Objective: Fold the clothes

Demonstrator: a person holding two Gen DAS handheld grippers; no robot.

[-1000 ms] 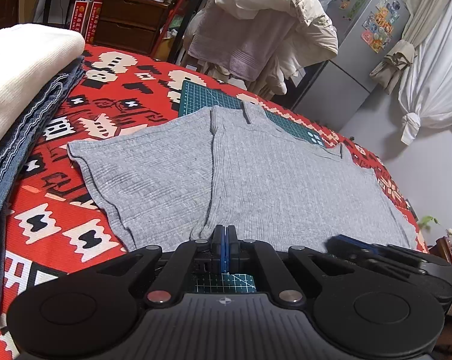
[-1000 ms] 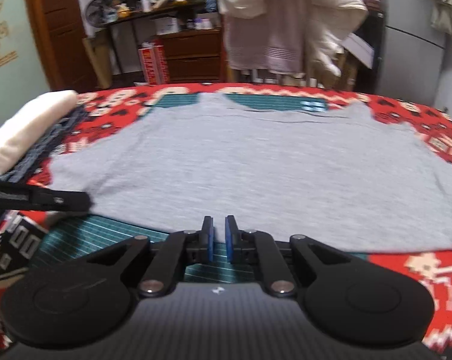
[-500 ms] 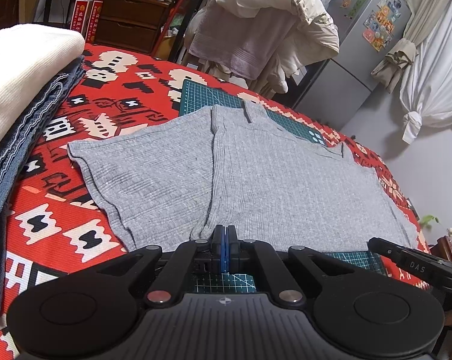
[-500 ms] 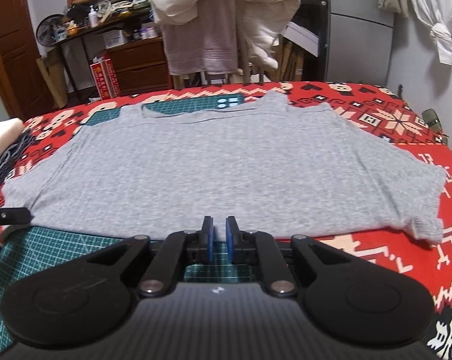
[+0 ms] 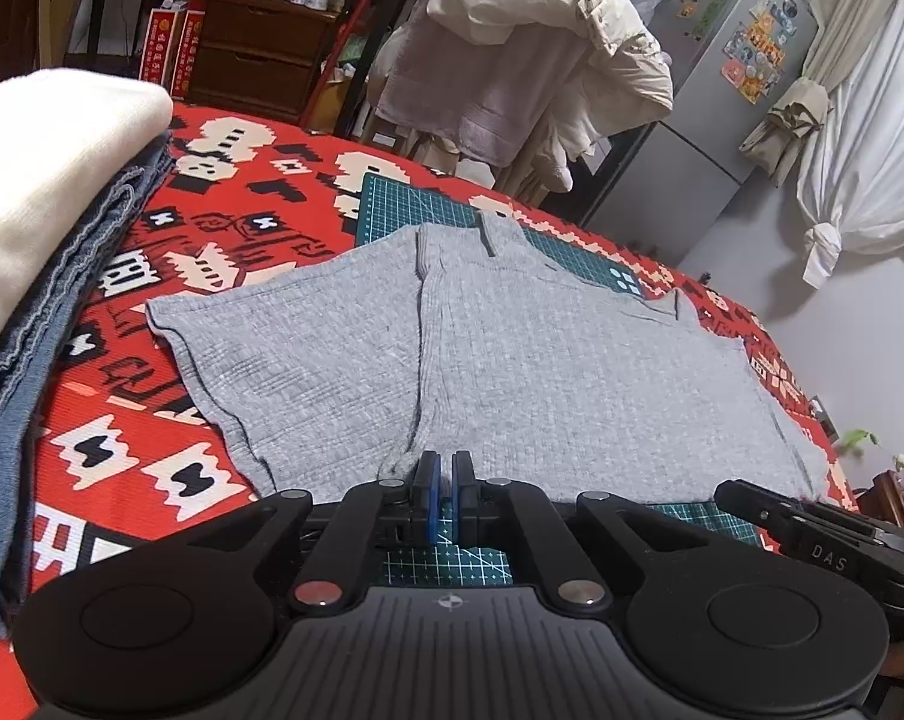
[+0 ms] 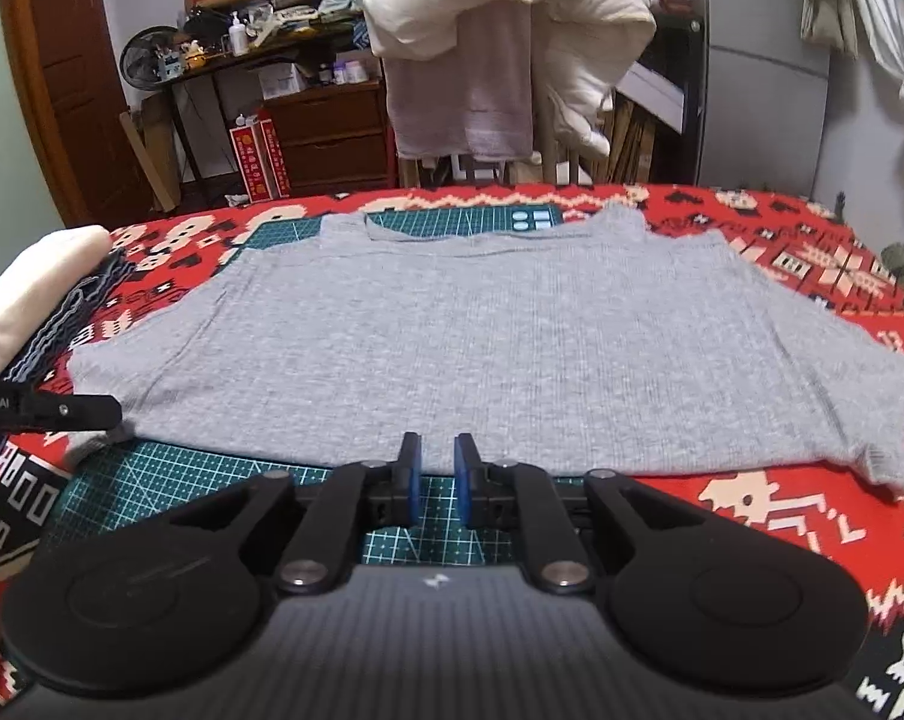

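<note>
A grey ribbed t-shirt [image 5: 571,360] lies spread flat, neck at the far side, over a green cutting mat [image 5: 446,564] on a red patterned blanket [image 5: 122,456]. My left gripper [image 5: 443,480] sits at the near hem by the left side seam, its blue pads a narrow gap apart with nothing between them. My right gripper [image 6: 434,468] hovers just short of the near hem of the t-shirt [image 6: 481,348], open a little wider and empty. Each gripper shows in the other's view: the right gripper [image 5: 811,540] at the hem's right end, the left gripper [image 6: 44,408] at its left end.
A folded stack, a cream garment [image 5: 44,150] on denim [image 5: 62,312], lies on the blanket left of the shirt. Beyond the far edge stand a chair heaped with laundry [image 5: 511,60], a wooden drawer unit [image 5: 254,60] and a grey fridge [image 5: 721,120].
My left gripper's pads, pressed together before, now stand slightly apart. The right gripper has moved right along the near hem, and its jaws have widened a little.
</note>
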